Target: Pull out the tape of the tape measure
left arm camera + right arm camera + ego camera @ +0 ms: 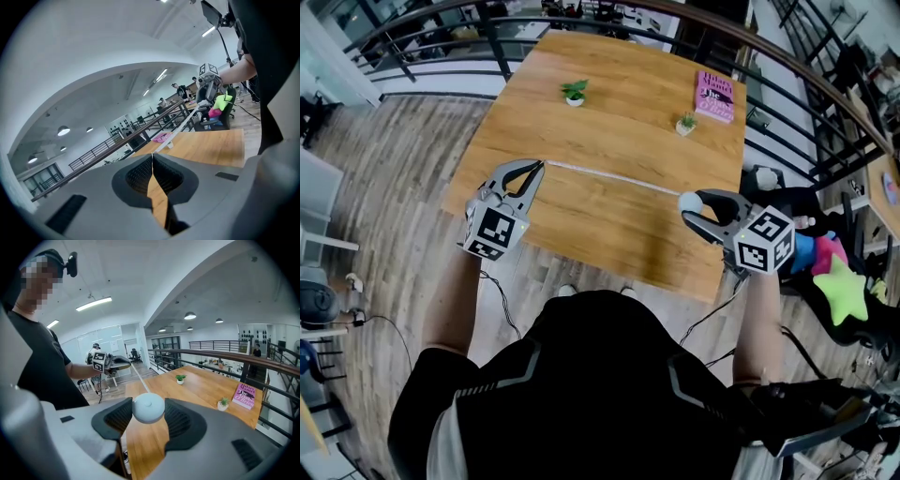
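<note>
A round white tape measure case [149, 408] sits clamped between the jaws of my right gripper [149, 409], also seen at the table's near right edge as the right gripper [697, 208] with the case [690, 202]. A thin white tape [609, 178] runs taut from the case leftward across the wooden table [619, 112] to my left gripper [536, 171]. The left gripper [152, 161] is shut on the tape's end, and the tape [180, 131] stretches away from it toward the far gripper. In the right gripper view the tape [139, 376] leads to the left gripper [123, 363].
Two small potted plants [575, 92] [686, 124] and a pink book [715, 97] lie on the far half of the table. A curved black railing [787, 75] runs behind it. Chairs and bright toys [839, 281] stand at the right.
</note>
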`<act>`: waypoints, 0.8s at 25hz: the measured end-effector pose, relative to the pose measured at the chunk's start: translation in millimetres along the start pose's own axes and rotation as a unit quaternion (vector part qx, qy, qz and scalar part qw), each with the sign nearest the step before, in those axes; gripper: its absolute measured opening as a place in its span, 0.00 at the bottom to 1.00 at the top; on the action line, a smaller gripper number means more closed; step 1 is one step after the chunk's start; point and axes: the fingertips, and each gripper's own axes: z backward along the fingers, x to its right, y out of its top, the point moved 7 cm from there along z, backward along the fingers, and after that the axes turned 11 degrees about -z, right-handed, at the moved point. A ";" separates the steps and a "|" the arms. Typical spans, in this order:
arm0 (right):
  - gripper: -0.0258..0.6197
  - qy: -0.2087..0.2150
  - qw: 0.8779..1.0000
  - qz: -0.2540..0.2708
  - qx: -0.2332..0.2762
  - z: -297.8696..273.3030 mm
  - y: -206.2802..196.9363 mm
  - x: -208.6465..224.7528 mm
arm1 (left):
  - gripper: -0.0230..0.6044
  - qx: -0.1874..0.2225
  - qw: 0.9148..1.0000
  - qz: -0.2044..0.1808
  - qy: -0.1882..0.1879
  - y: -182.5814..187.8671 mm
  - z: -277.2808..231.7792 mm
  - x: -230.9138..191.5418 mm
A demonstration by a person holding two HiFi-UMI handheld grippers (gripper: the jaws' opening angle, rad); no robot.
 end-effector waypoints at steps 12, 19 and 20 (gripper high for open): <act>0.39 -0.011 1.000 -0.010 0.006 0.4 -1.7 7.9 | 0.09 0.008 1.000 0.003 -0.010 2.1 -2.2 5.4; 0.39 -0.006 1.000 -0.007 0.007 -3.6 1.1 4.7 | 0.09 0.015 1.000 0.000 -0.018 7.8 -4.0 10.7; 0.39 -0.005 1.000 -0.007 0.007 -3.8 1.6 4.9 | 0.09 0.014 1.000 -0.001 -0.019 7.8 -3.9 11.0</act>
